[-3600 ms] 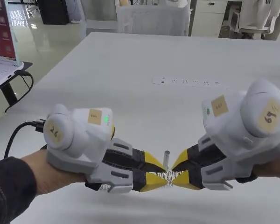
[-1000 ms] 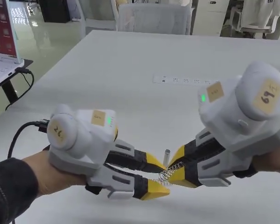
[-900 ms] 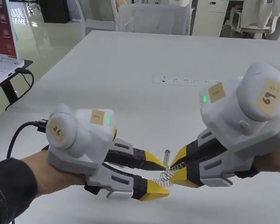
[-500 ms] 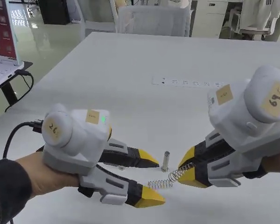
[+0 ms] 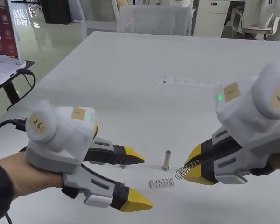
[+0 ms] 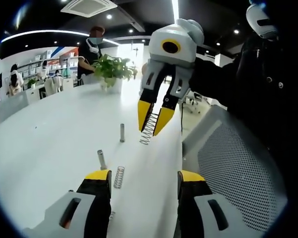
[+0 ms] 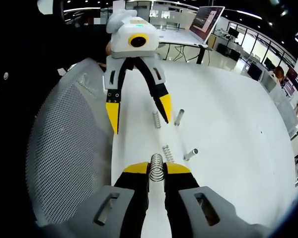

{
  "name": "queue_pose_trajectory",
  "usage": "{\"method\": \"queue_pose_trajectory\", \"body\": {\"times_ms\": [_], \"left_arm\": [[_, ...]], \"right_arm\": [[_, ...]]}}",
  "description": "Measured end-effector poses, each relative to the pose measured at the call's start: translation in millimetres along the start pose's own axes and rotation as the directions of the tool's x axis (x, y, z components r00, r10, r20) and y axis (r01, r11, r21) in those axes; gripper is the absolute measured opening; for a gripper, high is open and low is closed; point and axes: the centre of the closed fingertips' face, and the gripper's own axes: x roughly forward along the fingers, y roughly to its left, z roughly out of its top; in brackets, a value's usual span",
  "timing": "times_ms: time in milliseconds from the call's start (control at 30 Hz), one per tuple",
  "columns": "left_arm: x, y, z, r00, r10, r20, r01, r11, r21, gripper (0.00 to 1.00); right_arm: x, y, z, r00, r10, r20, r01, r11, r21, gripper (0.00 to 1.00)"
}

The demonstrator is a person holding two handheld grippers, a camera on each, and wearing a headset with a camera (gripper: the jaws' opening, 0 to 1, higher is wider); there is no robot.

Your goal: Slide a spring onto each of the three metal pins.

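My right gripper is shut on one end of a small wire spring, held just above the white table, right of an upright metal pin. A second spring lies flat on the table between the grippers. My left gripper is open, with nothing between its yellow fingertips. In the left gripper view two pins stand ahead, and the right gripper hangs beyond them. The right gripper view has two pins, loose springs and the left gripper.
A white power strip lies farther back on the table. A laptop sits on a side stand to the left, with a black cable hanging by it. A mesh chair back is close to the table's near edge.
Earlier both grippers pinched the springs between them. The left gripper has opened and drawn back left; the right has pulled away right with one spring, and another now lies on the table.
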Motion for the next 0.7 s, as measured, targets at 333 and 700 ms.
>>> {"method": "queue_pose_trajectory", "body": {"times_ms": [333,700], "left_arm": [[-20.4,10.2,-12.6,0.9978,0.065,0.007,-0.065,0.997,-0.044,0.53],[-39.9,20.0,-31.0,0.9895,0.142,0.025,-0.139,0.986,-0.095,0.55]], "right_arm": [[-3.7,-4.0,-5.9,1.0000,-0.007,-0.007,0.007,1.000,0.013,0.09],[-10.6,-12.5,-15.6,0.9995,-0.028,-0.017,0.028,0.999,0.036,0.09]]}}
